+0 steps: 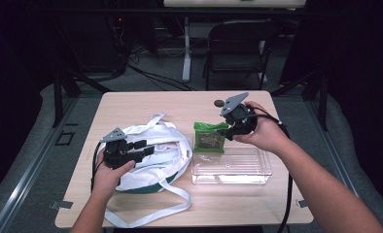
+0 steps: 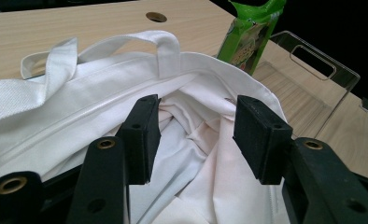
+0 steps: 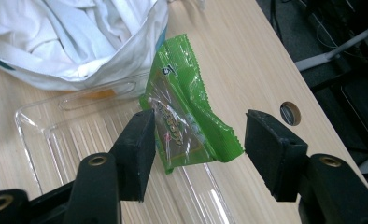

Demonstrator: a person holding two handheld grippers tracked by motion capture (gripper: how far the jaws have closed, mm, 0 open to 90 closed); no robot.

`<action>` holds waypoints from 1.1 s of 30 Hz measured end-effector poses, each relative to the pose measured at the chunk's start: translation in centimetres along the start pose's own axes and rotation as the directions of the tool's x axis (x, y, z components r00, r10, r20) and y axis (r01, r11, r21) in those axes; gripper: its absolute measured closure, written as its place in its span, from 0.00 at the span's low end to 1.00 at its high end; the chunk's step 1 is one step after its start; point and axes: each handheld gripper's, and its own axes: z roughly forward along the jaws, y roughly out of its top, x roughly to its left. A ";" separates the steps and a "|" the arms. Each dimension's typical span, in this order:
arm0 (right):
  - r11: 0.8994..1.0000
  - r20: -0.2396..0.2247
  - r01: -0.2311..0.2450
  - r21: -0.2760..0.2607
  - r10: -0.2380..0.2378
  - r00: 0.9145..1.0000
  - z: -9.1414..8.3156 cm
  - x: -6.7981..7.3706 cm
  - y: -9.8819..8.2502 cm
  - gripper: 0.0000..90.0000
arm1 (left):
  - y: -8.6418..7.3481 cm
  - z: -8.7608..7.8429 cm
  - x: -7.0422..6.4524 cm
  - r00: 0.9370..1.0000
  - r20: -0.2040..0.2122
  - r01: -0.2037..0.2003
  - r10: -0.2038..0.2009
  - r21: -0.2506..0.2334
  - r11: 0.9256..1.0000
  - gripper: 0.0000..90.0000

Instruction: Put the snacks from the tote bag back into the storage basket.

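One green packet [image 3: 187,121] is leaning on the far rim of the clear tray [image 1: 257,170], right of the white bag [image 1: 150,160], waiting between the right gripper's [image 3: 198,149] parted jaws, ungripped, while the left gripper [image 2: 196,135] is hovering half-open over the bag's mouth.

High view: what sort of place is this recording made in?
Probably a lab or studio workspace rather than a home: a light wooden table on grey carpet, a folding chair behind it, and dark curtains with cables at the back.

The wooden bench [image 1: 146,102] is carrying a white cloth bag [image 1: 155,155] at left and a clear tray [image 1: 231,167] at right.
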 end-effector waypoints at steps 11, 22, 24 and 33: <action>0.990 0.022 -0.125 -0.071 0.126 0.992 0.1 2.3 -2.1 0.51 | -0.1 0.1 0.0 1.000 -0.018 -0.009 0.010 0.008 1.000 0.56; 0.967 0.007 -0.220 -0.128 0.222 0.975 0.5 4.9 -4.5 0.51 | -0.2 -0.1 0.3 1.000 -0.023 -0.007 0.007 0.013 1.000 0.56; 0.960 0.007 -0.233 -0.155 0.236 0.972 0.5 5.7 -5.2 0.51 | -0.2 -0.1 0.3 1.000 -0.025 -0.006 0.007 0.015 1.000 0.56; 0.928 0.019 -0.287 -0.236 0.300 0.954 0.0 7.4 -7.6 0.51 | -0.2 -0.2 0.3 1.000 -0.030 -0.003 0.003 0.004 1.000 0.56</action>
